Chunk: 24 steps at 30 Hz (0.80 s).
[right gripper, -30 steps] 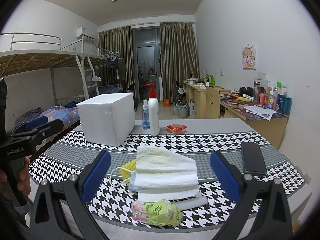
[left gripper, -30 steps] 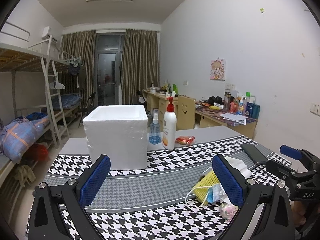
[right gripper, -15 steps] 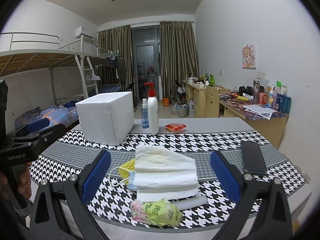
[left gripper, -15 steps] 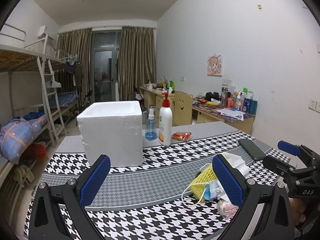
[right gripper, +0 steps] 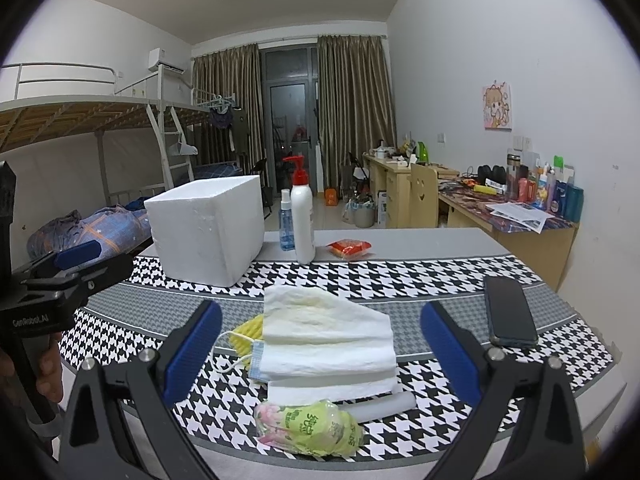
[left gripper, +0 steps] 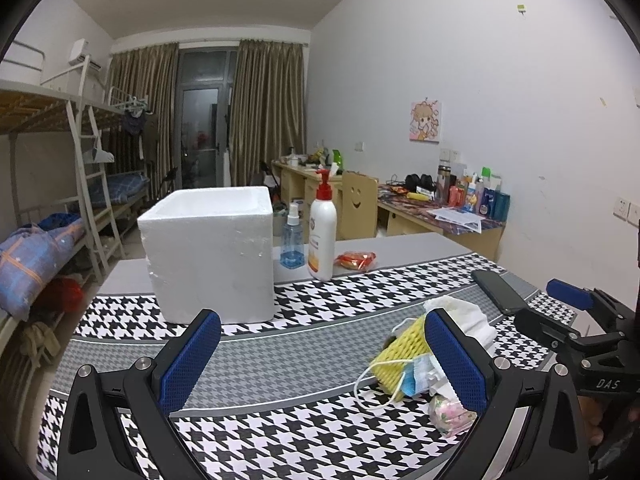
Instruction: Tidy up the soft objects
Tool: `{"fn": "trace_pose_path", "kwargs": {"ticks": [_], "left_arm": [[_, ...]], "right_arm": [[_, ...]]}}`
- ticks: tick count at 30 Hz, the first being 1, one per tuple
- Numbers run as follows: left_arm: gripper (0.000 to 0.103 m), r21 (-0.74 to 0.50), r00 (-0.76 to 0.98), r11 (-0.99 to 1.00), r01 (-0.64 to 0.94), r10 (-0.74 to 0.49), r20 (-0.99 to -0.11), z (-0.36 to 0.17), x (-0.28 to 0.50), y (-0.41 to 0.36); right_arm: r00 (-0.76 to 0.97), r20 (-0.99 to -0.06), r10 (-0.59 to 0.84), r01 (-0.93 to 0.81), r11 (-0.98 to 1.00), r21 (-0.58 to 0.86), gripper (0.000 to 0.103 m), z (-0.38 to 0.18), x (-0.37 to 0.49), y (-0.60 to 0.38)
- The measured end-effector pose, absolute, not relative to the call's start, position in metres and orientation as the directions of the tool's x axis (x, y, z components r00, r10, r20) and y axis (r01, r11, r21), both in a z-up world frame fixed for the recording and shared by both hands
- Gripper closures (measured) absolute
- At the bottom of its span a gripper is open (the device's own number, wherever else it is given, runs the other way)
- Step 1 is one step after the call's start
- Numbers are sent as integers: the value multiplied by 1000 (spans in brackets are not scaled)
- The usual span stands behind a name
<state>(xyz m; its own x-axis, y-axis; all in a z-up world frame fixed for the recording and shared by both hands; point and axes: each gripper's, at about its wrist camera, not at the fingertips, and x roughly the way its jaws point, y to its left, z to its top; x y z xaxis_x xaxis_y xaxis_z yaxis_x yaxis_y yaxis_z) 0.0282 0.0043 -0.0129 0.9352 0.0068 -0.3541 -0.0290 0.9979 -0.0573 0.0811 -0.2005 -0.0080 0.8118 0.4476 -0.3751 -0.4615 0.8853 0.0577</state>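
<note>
A heap of soft things lies on the houndstooth table: folded white tissue (right gripper: 326,336), a blue face mask (right gripper: 256,360), a yellow foam net (right gripper: 250,330), a green-pink tissue pack (right gripper: 308,426) and a white foam stick (right gripper: 382,404). The heap also shows in the left wrist view (left gripper: 404,356). A white foam box (left gripper: 210,258) (right gripper: 208,228) stands open-topped behind. My right gripper (right gripper: 320,360) is open and empty, straddling the heap from the near side. My left gripper (left gripper: 320,364) is open and empty, left of the heap.
A pump bottle (right gripper: 303,216), a blue spray bottle (right gripper: 286,222) and a red snack pack (right gripper: 349,249) stand at the back. A black phone (right gripper: 509,312) lies right of the heap. The table's front edge (right gripper: 400,460) runs just below the tissue pack.
The left wrist view has swung slightly rightward and lower; the box and heap sit further left in it. The right gripper has edged a little closer to the heap. Both stay open.
</note>
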Motion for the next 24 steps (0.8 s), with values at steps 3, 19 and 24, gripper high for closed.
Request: {"fn": "trace_pose_path", "kwargs": {"ticks": [3,19,24], "left_arm": [[1,-61,930,998,-18,-6,-367,-15,34,2],[1,-92,898,996,21,-59,-435,-33,63,-7],[1,-92,889,995,36,-74,-452,-40,76,-11]], "right_arm": [[809,-386,443,-458,887,60,2,-11,85,-201],[761,-486,430,-447,890,88,2,-38,117,-200],[741,-512,434,-442,890,114,2,-46,125,-201]]}}
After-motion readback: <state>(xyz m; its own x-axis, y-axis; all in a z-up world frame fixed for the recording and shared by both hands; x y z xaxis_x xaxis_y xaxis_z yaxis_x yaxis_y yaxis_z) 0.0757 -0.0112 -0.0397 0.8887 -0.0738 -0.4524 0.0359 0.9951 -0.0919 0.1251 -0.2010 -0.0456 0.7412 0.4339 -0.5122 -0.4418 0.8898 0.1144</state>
